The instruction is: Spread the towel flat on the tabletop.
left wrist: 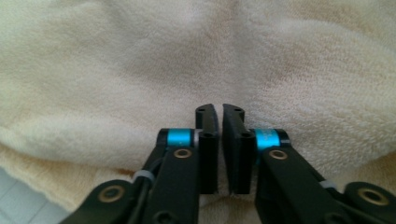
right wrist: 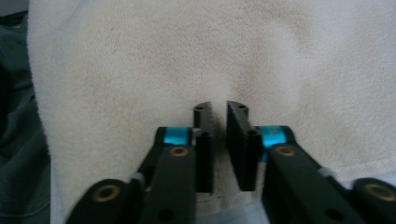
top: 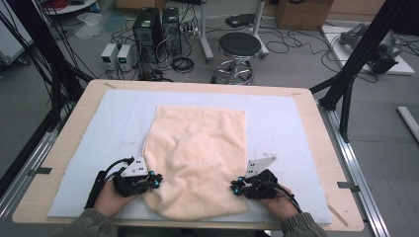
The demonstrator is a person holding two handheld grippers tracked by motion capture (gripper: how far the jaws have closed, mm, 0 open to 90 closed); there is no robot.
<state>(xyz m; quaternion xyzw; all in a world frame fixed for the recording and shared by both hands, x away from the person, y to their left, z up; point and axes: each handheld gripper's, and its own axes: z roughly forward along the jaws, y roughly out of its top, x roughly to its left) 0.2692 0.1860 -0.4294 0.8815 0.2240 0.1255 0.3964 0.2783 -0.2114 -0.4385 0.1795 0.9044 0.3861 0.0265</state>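
A cream towel (top: 197, 153) lies on the pale blue mat (top: 118, 118), smooth at the far end and bunched up at the near end. My left gripper (top: 157, 181) is at the towel's near left corner, and its jaws (left wrist: 219, 112) are pinched together on a fold of towel (left wrist: 140, 70). My right gripper (top: 233, 186) is at the near right corner. Its jaws (right wrist: 219, 108) stand nearly together, with the towel (right wrist: 140, 60) edge running between them. A hand holds each gripper at the table's near edge.
The mat covers most of a wooden table (top: 74, 123). Beyond the far edge stand a black stool (top: 239, 47), computer towers (top: 148, 27) and loose cables on the floor. Black frame struts (top: 360, 54) rise at the right. A green sleeve (right wrist: 14, 116) is beside the towel.
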